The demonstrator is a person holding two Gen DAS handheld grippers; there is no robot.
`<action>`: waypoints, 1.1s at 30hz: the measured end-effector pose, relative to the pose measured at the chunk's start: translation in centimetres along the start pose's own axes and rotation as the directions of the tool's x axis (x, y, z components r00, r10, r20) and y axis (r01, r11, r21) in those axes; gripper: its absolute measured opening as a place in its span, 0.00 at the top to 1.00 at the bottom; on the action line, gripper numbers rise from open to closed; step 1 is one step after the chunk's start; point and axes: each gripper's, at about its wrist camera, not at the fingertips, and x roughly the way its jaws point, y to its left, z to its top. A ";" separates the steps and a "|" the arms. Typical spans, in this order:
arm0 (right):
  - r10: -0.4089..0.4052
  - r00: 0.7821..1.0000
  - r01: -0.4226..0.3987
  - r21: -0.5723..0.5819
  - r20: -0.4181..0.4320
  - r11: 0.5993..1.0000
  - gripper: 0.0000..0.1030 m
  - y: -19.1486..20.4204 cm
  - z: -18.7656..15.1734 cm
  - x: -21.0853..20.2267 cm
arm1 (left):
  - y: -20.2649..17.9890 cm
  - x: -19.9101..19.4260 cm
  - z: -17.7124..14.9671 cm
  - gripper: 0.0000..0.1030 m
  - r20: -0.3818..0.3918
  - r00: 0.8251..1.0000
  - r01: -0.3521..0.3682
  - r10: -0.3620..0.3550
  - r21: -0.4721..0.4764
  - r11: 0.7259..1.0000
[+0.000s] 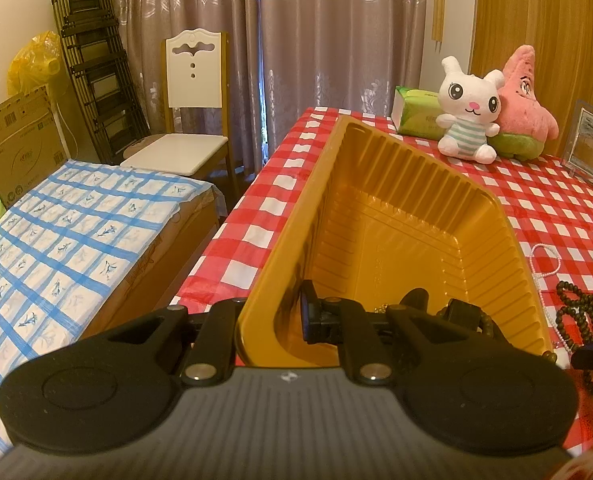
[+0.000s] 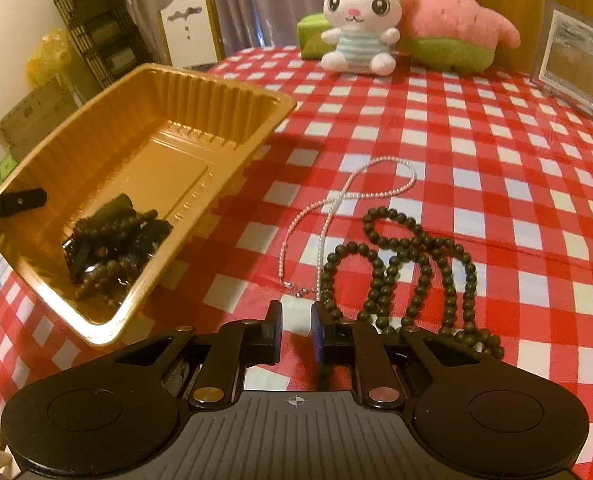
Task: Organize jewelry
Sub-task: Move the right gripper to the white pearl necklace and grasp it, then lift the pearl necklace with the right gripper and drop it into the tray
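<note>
Checked worktop (image 2: pixel 476 152), curtains behind. Left gripper (image 1: pixel 272 320) pinching gold tray (image 1: pixel 376 200) wall, steadying it. Right gripper (image 2: pixel 296 332) slightly spread, empty, near dark beads (image 2: pixel 408 272) and pearl necklace (image 2: pixel 336 208) beside tray, probably next.

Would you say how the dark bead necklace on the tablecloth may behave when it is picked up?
The dark bead necklace lies in loose loops, so it will probably hang limp. Its round beads look apt to slip between narrow jaws. One loop lies beside the pearl strand, which might drag along.

Glossy ribbed plastic tray (image 2: pixel 224 92), matt dark bead strand (image 2: pixel 416 264), fluffy plush rabbit (image 2: pixel 360 24)
</note>
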 end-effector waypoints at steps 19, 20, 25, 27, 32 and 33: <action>0.025 1.000 -0.023 -0.141 0.016 0.990 0.85 1.4 1.9 3.1 | 0.1 0.1 -0.3 0.88 -0.002 1.000 0.002 -0.002 -0.002 1.000; 0.023 1.000 -0.021 -0.150 0.011 0.988 0.85 1.4 1.8 3.3 | 0.1 0.1 -0.2 0.88 -0.002 1.000 0.001 -0.001 -0.001 1.000; 0.006 1.000 -0.001 -0.208 0.025 0.978 0.85 1.7 1.5 3.9 | 0.1 0.1 -0.2 0.88 -0.003 1.000 0.001 -0.001 -0.002 1.000; -0.003 0.999 0.011 -0.243 0.033 0.970 0.85 2.0 1.3 4.0 | 0.1 0.1 -0.2 0.89 -0.003 1.000 0.001 -0.001 -0.002 1.000; -0.020 0.999 0.030 -0.299 0.038 0.954 0.99 2.7 1.0 4.2 | 0.1 0.1 -0.2 0.89 -0.003 1.000 0.001 -0.001 -0.002 1.000; -0.023 0.999 0.034 -0.305 0.038 0.952 0.99 2.8 1.0 4.2 | 0.1 0.1 -0.2 0.89 -0.003 1.000 0.001 -0.001 -0.001 1.000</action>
